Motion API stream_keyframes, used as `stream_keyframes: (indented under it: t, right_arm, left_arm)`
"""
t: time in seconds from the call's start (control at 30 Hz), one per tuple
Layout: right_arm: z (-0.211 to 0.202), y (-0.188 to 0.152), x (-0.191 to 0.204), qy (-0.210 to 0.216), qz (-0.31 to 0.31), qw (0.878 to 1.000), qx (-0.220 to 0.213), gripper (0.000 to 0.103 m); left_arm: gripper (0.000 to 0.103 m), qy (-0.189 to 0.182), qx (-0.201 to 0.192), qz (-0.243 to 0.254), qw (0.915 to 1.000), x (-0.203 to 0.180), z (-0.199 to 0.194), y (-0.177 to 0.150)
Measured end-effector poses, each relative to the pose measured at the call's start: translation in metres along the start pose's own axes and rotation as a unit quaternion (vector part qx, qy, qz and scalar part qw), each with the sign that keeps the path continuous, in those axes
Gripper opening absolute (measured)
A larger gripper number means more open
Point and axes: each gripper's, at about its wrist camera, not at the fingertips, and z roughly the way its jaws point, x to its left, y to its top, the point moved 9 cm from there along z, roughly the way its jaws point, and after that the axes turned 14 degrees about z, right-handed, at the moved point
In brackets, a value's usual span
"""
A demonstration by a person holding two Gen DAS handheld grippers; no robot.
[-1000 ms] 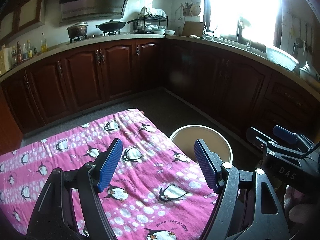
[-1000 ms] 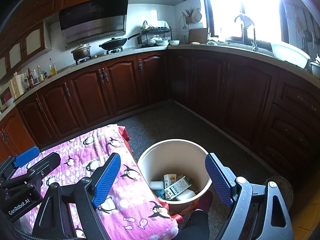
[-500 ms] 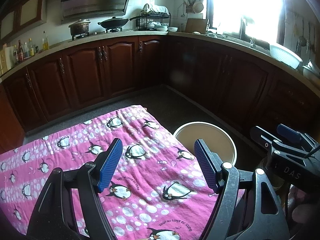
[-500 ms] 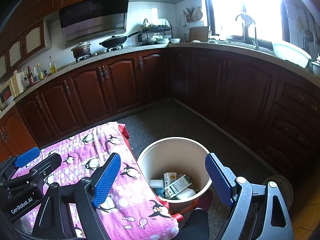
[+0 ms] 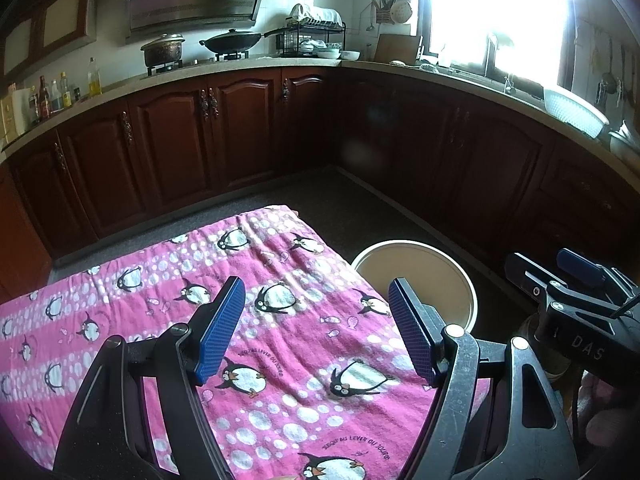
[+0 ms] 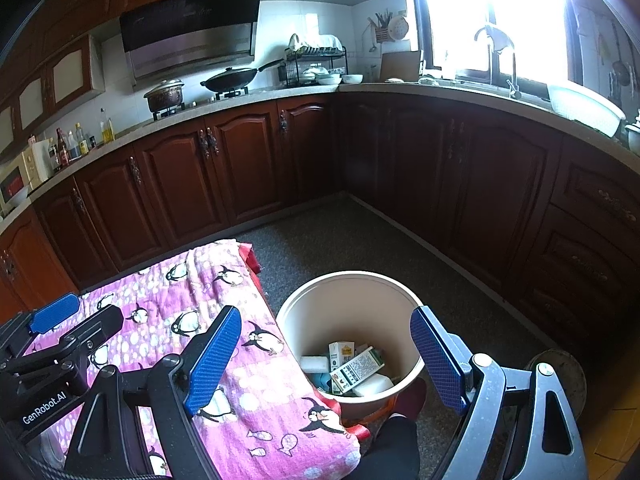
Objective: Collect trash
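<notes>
- Nearest me, my left claw (image 5: 316, 332) hangs over the pink penguin cloth (image 5: 280, 364), jaws spread wide with nothing between them; my right claw (image 6: 326, 354) is just as wide and just as empty.
- Over the last second both claws have drifted only slightly, and no new trash has come into reach. I judge the collecting is done, or nearly so.
- Just beyond the cloth's edge stands the cream bucket (image 6: 408, 300) on the floor. In it lie the trash: a small carton (image 6: 341, 354), a printed box (image 6: 358, 369) and a white block (image 6: 314, 364).
- Farther off run the dark cabinets (image 6: 240, 168).
</notes>
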Motion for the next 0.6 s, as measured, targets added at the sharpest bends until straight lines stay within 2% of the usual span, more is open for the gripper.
stream_keyframes:
  t: [0.6]
  right_arm:
    - [0.0023,-0.0014,0.0005,-0.001,-0.004,1.000,0.006,0.085]
  left_arm:
    - [0.073,0.001,0.004,-0.003,1.0000,0.0015,0.0013,-0.0027]
